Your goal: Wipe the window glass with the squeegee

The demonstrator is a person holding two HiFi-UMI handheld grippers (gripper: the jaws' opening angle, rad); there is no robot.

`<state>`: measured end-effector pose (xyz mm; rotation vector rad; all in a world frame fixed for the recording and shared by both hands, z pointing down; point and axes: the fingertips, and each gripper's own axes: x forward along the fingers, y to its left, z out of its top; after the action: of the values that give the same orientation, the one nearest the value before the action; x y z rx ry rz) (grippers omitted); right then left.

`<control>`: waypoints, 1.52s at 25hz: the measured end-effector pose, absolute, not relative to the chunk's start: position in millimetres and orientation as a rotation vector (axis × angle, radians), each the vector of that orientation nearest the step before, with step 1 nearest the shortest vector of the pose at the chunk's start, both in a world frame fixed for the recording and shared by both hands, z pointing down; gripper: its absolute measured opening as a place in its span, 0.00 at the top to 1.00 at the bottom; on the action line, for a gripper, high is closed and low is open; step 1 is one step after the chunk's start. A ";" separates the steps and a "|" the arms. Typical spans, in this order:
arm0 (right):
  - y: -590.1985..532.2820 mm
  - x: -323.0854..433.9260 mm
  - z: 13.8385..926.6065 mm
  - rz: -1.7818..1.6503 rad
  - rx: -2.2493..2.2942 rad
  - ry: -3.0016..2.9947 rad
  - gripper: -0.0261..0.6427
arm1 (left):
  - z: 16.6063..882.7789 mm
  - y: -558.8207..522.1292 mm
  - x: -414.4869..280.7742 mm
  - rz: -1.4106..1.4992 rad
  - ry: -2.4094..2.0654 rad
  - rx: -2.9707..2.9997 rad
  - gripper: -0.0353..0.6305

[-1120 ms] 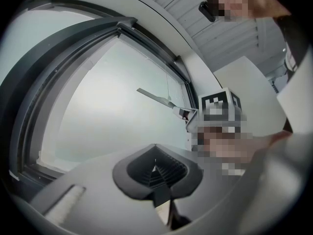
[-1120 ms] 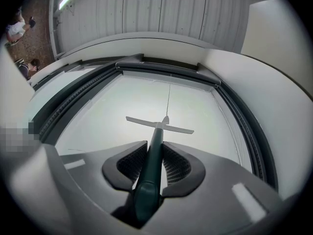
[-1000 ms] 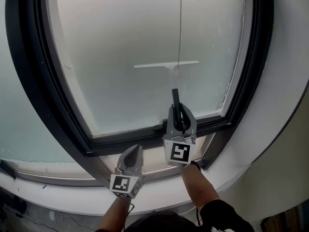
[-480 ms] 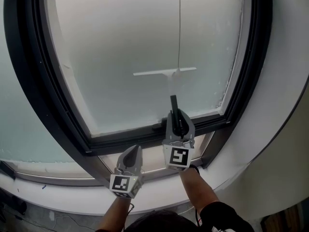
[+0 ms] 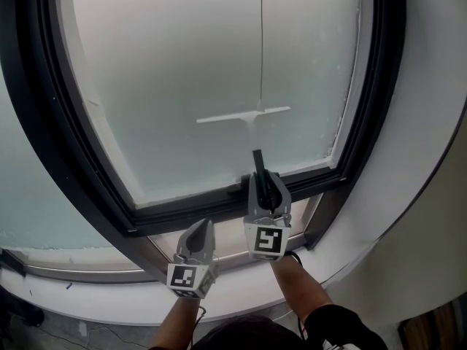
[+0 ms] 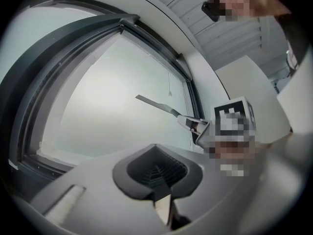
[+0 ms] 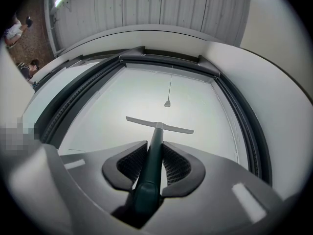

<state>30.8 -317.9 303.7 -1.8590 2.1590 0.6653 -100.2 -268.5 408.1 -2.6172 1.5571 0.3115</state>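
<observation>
The squeegee [image 5: 244,115] has a pale blade lying flat across the frosted window glass [image 5: 182,71] and a dark green handle [image 7: 151,165]. My right gripper [image 5: 263,184] is shut on that handle, below the blade. In the right gripper view the blade [image 7: 160,125] spans the lower middle of the pane. My left gripper [image 5: 198,238] hangs lower left by the sill, jaws shut with nothing between them. From the left gripper view the squeegee blade [image 6: 154,103] and my right gripper [image 6: 201,127] show to the right.
A thick black window frame [image 5: 87,173] surrounds the glass. A thin cord [image 5: 261,42] hangs down the pane above the blade. White wall [image 5: 430,159] curves at the right, and a pale sill [image 5: 109,297] runs below.
The squeegee blade has slid down the glass and a little left with my right gripper. The left gripper has stayed put.
</observation>
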 end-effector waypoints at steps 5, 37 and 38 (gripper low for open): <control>-316.5 32.1 312.1 0.660 -1.870 2.173 0.81 | 405.5 -269.1 -96.6 0.336 1.565 -2.628 0.95; -308.2 36.0 369.8 0.566 -1.913 2.253 0.81 | 436.2 -275.2 -86.1 0.279 1.603 -2.676 0.95; -307.7 36.0 371.9 0.562 -1.915 2.254 0.81 | 436.3 -275.1 -86.1 0.277 1.603 -2.676 0.95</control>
<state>36.0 -307.7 371.9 -1.9151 2.2536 0.5616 -86.1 -275.1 436.3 -2.6761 1.6027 0.2772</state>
